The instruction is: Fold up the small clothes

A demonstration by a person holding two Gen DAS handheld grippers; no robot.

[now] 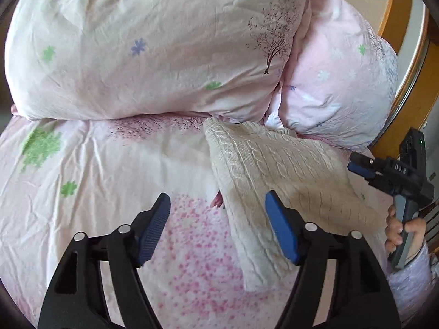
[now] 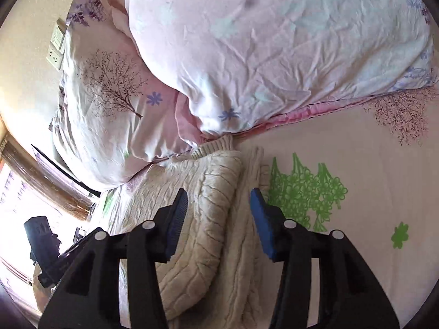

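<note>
A cream cable-knit sweater (image 1: 277, 170) lies on the bed, partly folded, its far corner under the pillows. In the right wrist view the sweater (image 2: 208, 197) shows a folded-over layer with a rolled edge running between the fingers. My left gripper (image 1: 218, 211) is open and empty, above the sweater's left edge and the pink-dotted sheet. My right gripper (image 2: 219, 205) is open, hovering over the folded sweater; it also shows in the left wrist view (image 1: 362, 167) at the sweater's right side, held by a hand.
A bedsheet (image 1: 90, 170) with green flowers and pink dots covers the bed. A big duvet (image 1: 153, 41) and a pillow (image 1: 337, 87) are piled at the back. A wooden bed frame (image 1: 403, 22) is at right. A wall socket (image 2: 56, 46) is at left.
</note>
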